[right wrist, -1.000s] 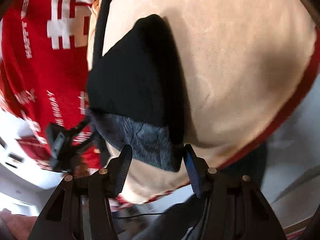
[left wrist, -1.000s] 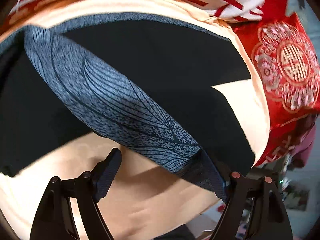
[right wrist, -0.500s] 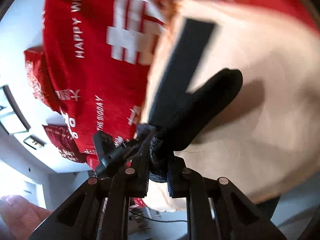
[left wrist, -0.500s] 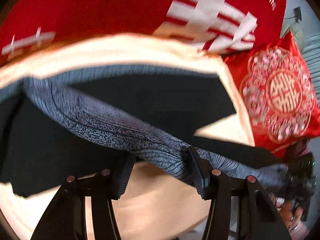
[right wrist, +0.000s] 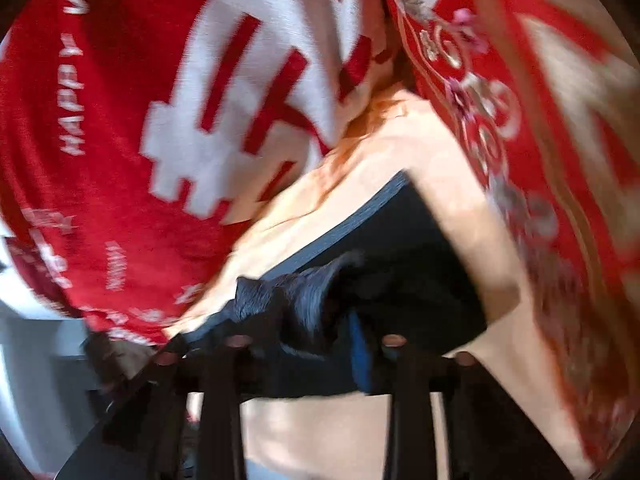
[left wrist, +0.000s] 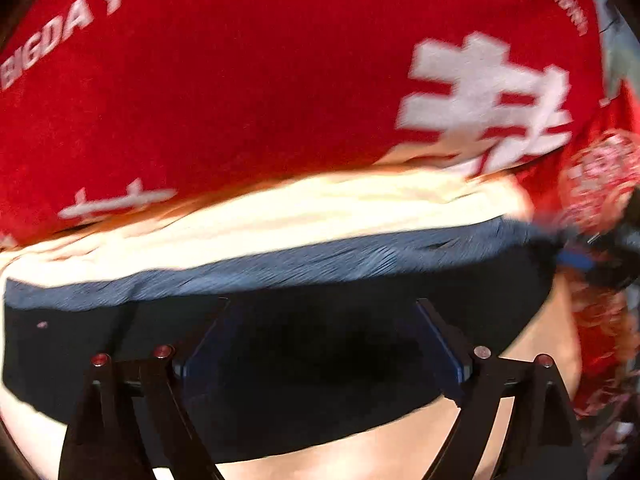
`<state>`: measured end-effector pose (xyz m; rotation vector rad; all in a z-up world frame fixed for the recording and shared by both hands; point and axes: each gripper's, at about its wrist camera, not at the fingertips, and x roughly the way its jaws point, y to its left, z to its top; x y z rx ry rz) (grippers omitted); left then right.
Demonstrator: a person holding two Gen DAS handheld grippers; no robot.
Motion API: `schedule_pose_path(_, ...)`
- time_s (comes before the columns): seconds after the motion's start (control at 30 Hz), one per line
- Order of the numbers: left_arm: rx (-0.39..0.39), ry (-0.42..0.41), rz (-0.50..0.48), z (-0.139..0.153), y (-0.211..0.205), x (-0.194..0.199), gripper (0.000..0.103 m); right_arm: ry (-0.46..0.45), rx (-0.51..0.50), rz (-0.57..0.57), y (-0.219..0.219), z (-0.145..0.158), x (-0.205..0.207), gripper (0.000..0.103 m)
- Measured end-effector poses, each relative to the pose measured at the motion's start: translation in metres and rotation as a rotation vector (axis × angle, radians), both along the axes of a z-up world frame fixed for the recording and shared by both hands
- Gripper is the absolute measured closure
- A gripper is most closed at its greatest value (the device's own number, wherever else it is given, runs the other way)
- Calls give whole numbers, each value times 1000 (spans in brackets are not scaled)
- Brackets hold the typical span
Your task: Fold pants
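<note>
The pants (left wrist: 304, 344) lie as a dark band across a cream bedsheet (left wrist: 280, 216), their long axis running left to right in the left wrist view, with the patterned grey-blue waistband (left wrist: 320, 260) forming the far edge and a red printed quilt (left wrist: 240, 80) beyond the sheet. The left gripper (left wrist: 320, 340) sits directly over the middle of this band, its jaws spread wide apart with dark fabric showing between them; whether the pads touch the cloth cannot be told through the blur. The right gripper (right wrist: 312, 340) is at the right end of the band, and a bunched piece of grey-blue fabric sits between its jaws, which look drawn in around it, so it appears clamped on the pants, though motion blur keeps this from being certain. A red patterned pillow (right wrist: 500, 120) lies just past that end. Judging from this, the coming move turns on the band's left-right axis: the right gripper holds one end, while the left, nearer the middle, is placed to mark or pin the fold line across which that end would travel.
</note>
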<state>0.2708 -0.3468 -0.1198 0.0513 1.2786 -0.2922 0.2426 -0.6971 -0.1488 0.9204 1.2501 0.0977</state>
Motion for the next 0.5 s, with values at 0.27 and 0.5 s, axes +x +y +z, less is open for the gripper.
schedule_pose_path(0.27,181,132,117,-74,44,-7,13,-47,-299,144,39,31,-12,42)
schedule_pose_path(0.5,174,146,147,-85,58,-5,13,154,-247,-71,27,-38,-68,47)
